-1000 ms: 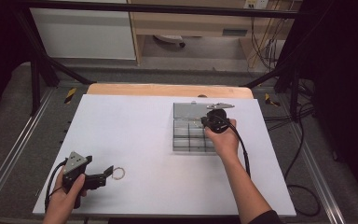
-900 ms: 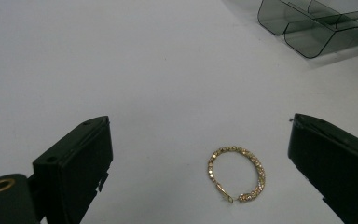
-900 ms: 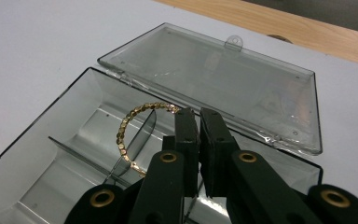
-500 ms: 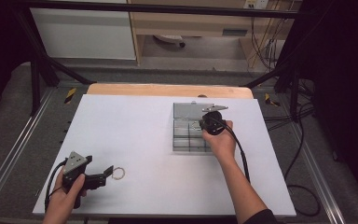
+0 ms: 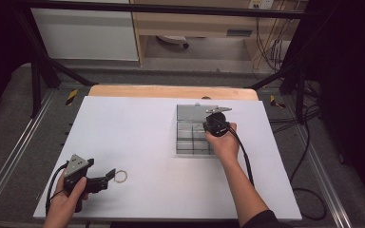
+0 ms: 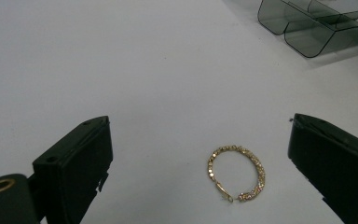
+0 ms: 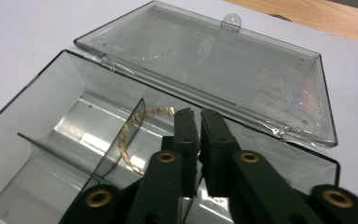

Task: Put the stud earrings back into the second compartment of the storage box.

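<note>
A: Report the left gripper.

B: Its jaws stand wide apart and hold nothing. It rests low at the near left of the white table. A gold hoop earring lies flat on the table between the two jaws, touching neither.

A: Describe the earring.

B: A thin ring with a beaded, faceted gold surface. It is not a full circle: there is a break at its near edge with a small clasp. In the high view the earring lies just beyond the jaw tips.

A: Report the right gripper.

B: Its jaws are nearly together, a narrow slit between them. Their tips reach down inside a smoke-grey clear plastic organizer box at the far right of the table. The lid lies folded back flat, with a small hang tab at its far edge.

A: Contents?

B: A second gold hoop curves from the jaw tips down behind a divider wall. I cannot tell whether the jaws grip it or merely touch it.
</note>
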Demonstrator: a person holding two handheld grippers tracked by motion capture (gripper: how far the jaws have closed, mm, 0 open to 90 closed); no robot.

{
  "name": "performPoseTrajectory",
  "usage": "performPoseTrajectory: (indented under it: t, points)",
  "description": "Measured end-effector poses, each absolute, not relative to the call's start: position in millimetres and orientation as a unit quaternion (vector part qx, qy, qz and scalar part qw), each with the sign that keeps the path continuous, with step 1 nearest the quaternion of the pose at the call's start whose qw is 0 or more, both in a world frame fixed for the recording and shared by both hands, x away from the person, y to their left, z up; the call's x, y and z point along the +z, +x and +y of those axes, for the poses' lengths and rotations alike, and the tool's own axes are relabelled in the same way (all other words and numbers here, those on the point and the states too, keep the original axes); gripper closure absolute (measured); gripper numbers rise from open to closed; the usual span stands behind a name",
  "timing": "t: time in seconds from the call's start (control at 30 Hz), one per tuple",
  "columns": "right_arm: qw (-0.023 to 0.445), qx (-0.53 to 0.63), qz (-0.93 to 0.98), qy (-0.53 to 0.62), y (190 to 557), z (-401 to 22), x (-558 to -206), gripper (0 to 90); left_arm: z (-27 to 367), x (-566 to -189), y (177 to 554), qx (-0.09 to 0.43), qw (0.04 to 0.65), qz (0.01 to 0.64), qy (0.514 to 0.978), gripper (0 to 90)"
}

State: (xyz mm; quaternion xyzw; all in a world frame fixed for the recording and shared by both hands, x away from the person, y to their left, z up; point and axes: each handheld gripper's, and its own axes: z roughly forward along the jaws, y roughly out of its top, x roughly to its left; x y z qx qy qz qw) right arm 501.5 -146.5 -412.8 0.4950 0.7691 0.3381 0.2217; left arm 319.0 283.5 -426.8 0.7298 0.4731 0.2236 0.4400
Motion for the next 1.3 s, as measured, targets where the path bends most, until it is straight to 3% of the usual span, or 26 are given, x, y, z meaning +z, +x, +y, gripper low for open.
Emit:
performPoseTrajectory:
  t: [0.23,0.53,0.73,0.93,1.3]
  points:
    - [0.220,0.385,0.752,0.488,486,-146,-402,63.4,282,-427,319,0.223,0.440,0.469,0.733,7.0]
    - [0.221,0.452,0.736,0.452,437,-155,-390,24.4,284,-430,318,0.229,0.434,0.478,0.728,7.0]
    - [0.225,0.463,0.743,0.428,411,-149,-388,12.0,284,-428,319,0.235,0.438,0.477,0.725,7.0]
    - [0.220,0.461,0.755,0.412,403,-129,-388,7.8,283,-430,320,0.237,0.429,0.481,0.727,7.0]
    - [0.190,0.474,0.766,0.391,390,-105,-383,8.1,282,-427,318,0.241,0.431,0.472,0.730,6.7]
